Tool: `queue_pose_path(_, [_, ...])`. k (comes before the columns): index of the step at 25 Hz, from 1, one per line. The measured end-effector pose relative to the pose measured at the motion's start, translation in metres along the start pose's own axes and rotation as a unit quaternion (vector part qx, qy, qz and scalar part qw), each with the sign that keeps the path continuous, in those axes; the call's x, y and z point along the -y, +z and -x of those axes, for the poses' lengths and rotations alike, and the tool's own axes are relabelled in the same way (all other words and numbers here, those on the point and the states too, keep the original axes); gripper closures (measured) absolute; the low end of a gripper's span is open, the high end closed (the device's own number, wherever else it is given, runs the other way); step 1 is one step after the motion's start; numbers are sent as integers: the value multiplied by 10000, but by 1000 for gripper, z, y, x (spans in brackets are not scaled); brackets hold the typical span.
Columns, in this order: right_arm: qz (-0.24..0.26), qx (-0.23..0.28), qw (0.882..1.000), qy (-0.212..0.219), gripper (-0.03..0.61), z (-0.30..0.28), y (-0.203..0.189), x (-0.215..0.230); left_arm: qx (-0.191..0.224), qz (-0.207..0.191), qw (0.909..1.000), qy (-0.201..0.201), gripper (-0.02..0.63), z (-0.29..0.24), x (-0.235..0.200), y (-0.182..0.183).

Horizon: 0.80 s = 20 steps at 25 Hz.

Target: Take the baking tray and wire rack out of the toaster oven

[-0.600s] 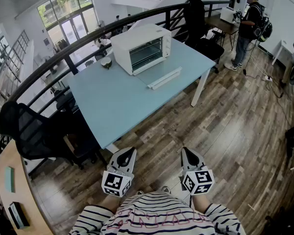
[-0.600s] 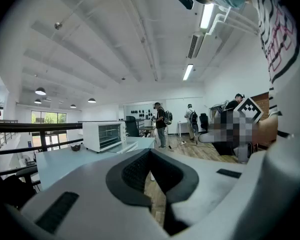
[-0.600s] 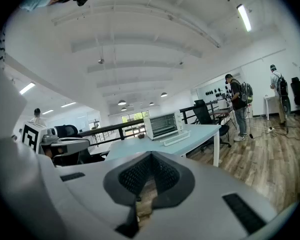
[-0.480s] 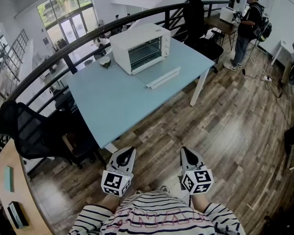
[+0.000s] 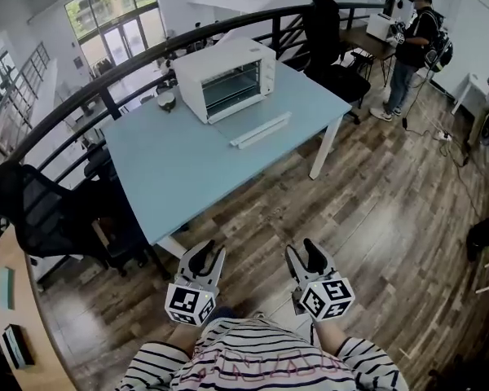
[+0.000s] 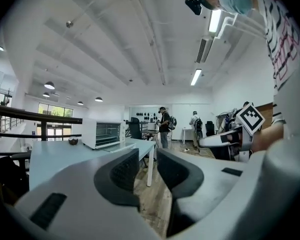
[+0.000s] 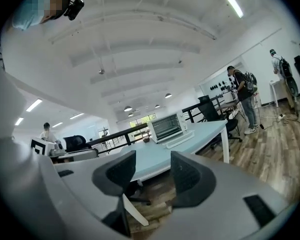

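A white toaster oven (image 5: 225,78) stands at the far side of the pale blue table (image 5: 179,169); wire shelves show through its front. It also shows far off in the left gripper view (image 6: 102,133) and the right gripper view (image 7: 166,126). A long flat white piece (image 5: 261,129) lies on the table just in front of it. Both grippers hang close to my body over the wooden floor, well short of the table. My left gripper (image 5: 207,252) has a narrow gap between its jaws, with nothing in it (image 6: 147,165). The right gripper (image 5: 305,252) stands wider, also empty (image 7: 152,173).
A small dark bowl (image 5: 165,100) sits left of the oven. Black office chairs stand at the table's left (image 5: 41,218) and behind it (image 5: 336,51). A dark railing (image 5: 106,96) runs behind the table. A person with a backpack (image 5: 411,39) stands at the far right.
Both grippers' jaws, closed together before, now stand apart. The table and oven have slid slightly up and left in the head view.
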State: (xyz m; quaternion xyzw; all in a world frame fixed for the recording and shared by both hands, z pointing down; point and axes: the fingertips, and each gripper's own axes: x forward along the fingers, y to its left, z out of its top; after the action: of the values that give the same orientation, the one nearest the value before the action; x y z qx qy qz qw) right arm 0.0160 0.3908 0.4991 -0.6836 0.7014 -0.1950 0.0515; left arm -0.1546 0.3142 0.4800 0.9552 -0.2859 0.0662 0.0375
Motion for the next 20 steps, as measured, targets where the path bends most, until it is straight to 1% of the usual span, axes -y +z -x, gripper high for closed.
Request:
queue_pose_path(1, [14,-31,10000,44,368,1,0,4,-3,54,10000,14,500,-2,5,-2])
queue_pose_path(2, [28,-60,10000,71,368,2,0,8,-16,89,10000,17,462,-5,8,-3])
queue_pose_path(3, [26,-77,9999,83,368,1,1,13,-40,97,9999,15,456,-8,11,-5])
queue_pose_path(6, [-109,-68,9999,65,368,-6,6,28,-145,62,9999,47,456,-20,11,-7])
queue_pose_path(9, [-241,-63,9997,48,368,-17,8,43,-178,100,9997,131,456,-37,3,-7])
queue_pose_path(12, [-356,-86,9993,7,368,-35,9,58,-208,87,9997,117,456,-58,-5,-8])
queue_pose_path(16, [-329,-85,9994,-31,368,-71,19,78,-254,86,9996,39,456,-98,-25,-10])
queue_pose_path(20, [-303,-95,9995,-91,368,-121,36,98,-318,156,9994,36,456,-148,-59,-9])
